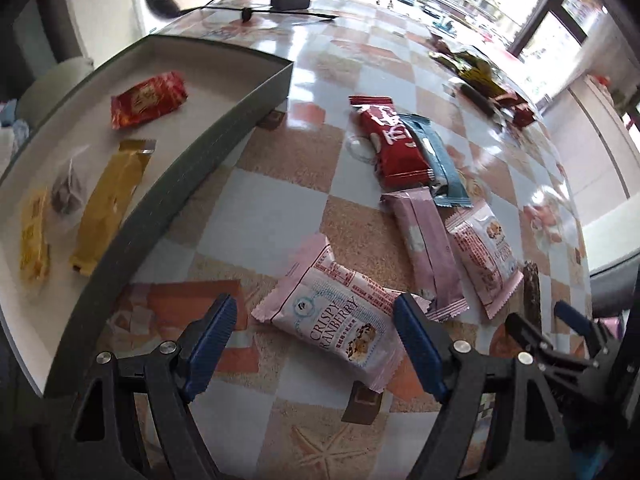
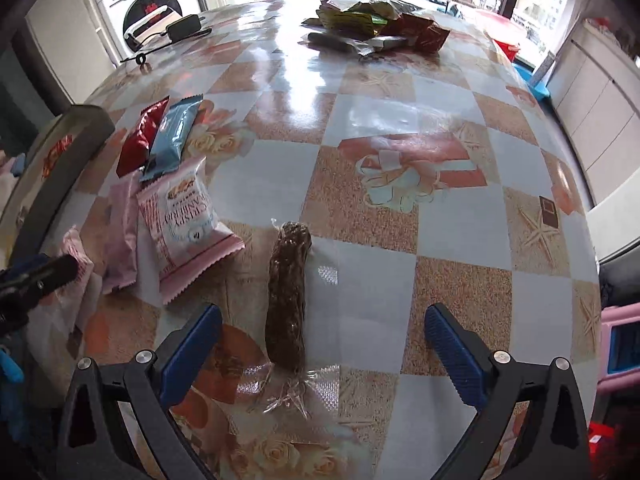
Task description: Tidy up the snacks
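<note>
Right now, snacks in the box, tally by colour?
Red: 1, red pack
Yellow: 2, long gold bar, small yellow pack
Clear with dark contents: 1, clear bag
Total: 4 in the box

Snack packets (image 1: 404, 204) right of box (image 1: 224, 128)

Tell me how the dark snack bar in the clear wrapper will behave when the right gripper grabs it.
The dark bar looks lumpy and pressed, so it is probably stiff but may crumble under a hard squeeze. Its roundish shape suggests it might roll when nudged sideways. The clear film looks glossy and loose at the ends, so the fingers of the open right gripper could slip on it.
</note>
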Motion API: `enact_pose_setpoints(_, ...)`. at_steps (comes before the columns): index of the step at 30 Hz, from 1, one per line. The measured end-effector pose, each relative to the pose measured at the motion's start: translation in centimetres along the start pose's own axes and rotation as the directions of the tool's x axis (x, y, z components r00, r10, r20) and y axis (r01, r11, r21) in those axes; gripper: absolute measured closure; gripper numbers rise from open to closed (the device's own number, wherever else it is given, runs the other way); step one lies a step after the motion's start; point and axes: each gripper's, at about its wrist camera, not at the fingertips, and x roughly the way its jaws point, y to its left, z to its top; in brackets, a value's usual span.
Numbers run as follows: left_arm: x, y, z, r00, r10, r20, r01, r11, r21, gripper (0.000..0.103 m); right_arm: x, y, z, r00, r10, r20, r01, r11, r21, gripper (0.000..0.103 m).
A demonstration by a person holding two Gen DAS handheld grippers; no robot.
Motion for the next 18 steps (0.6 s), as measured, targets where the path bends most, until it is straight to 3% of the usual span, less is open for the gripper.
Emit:
enact_pose_setpoints(4,0.2,1.1,0.3,1.000,-0.004,-0.025,-0.001,0.984,-0.181,0.019,-0.2,0.0,-0.6,0.998,0.007,0.062,-0.007,1.000,0.003,0.000)
enact_pose_setpoints(9,0.6,0.6,1.2,0.999,0.004,-0.040,-0.015,0.963,-0.270,0.019,-0.6,-0.2,-1.8,0.990,0.013,0.142,-0.011,1.000,-0.012,0.000)
enact_pose_setpoints(11,0.7,0.3,1.6,0.999,0.033,-0.028,-0.039,0.969,-0.243,0.019,-0.7,-0.2,-2.0,0.990,0.013,0.141,-0.012,1.000,-0.012,0.000)
enact_pose_setpoints(14,0.7,-0.6,2.0,0.995,0.095,0.000,-0.094,0.989,-0.114,0.019,-0.6,-0.1,-1.9,0.988,0.016,0.152,-0.014,1.000,-0.017,0.000)
enact_pose_setpoints(16,1.0,-0.9,1.9,0.993,0.117,-0.027,-0.117,0.993,-0.022,0.019,-0.5,-0.1,-1.8,0.987,0.018,0.159,-0.016,1.000,-0.019,0.000)
enact_pose_setpoints(18,0.7,0.2,1.5,0.994,0.096,-0.050,-0.098,0.993,-0.058,0.019,-0.4,0.0,-1.9,0.986,0.020,0.163,-0.017,1.000,-0.021,0.000)
